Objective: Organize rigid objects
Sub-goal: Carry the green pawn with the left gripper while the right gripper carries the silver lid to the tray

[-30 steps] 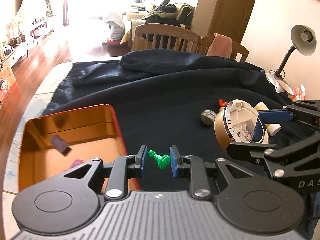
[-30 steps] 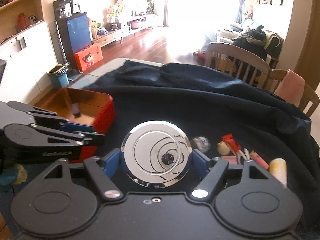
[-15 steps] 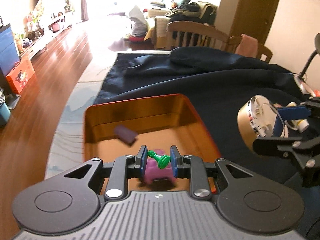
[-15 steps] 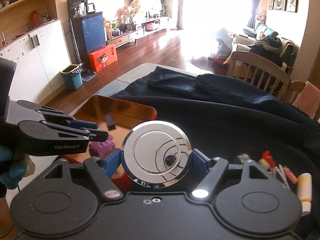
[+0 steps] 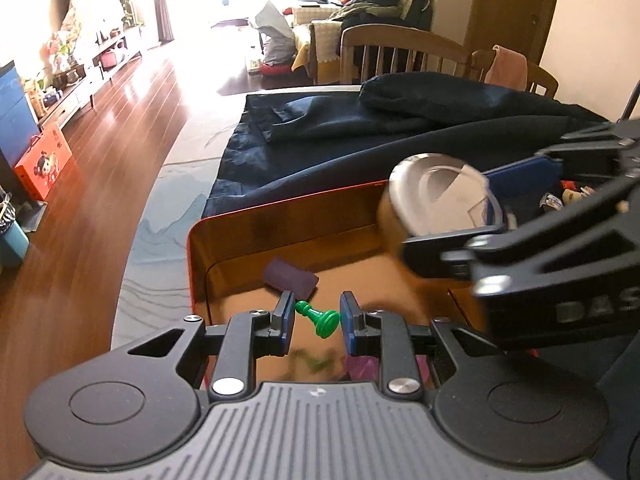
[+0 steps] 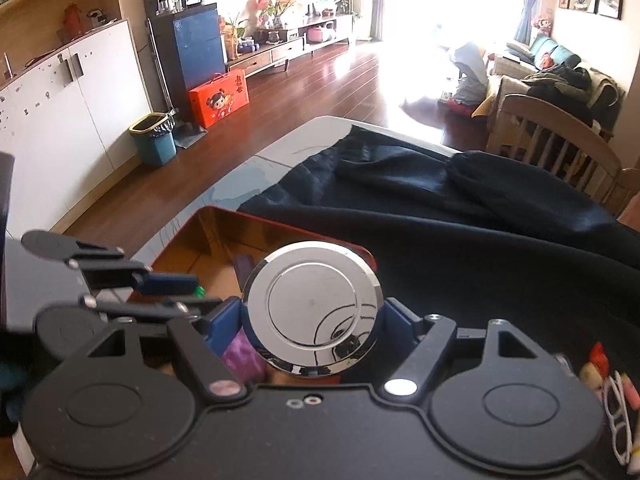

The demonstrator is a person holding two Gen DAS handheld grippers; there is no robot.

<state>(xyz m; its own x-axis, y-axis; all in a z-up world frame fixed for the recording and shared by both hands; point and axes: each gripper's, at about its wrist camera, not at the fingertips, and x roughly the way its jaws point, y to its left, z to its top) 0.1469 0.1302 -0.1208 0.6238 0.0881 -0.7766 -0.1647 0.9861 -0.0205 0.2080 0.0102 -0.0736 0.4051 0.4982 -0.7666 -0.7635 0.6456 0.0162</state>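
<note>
- Two tongs hang over the red tray (image 5: 280,208), which sits on the counter (image 6: 256,168) at the edge of a dark blue cloth (image 5: 400,140).
- Left tongs (image 5: 316,316) are clamped on a small green pawn (image 5: 320,317), held sideways between the blue pads above the tray's floor.
- Right tongs (image 6: 312,316) grip a round silver tin (image 6: 312,312) by its rim, the shiny lid facing the camera; in the left view the tin (image 5: 436,196) hangs over the tray's right side.
- A dark purple block (image 5: 290,278) lies on the tray floor near the far wall.
- Something pink-purple (image 6: 240,356) lies in the tray below the right tongs; its shape is unclear.
- Several small items (image 6: 600,364) lie on the cloth at far right, well apart from the tray.
</note>
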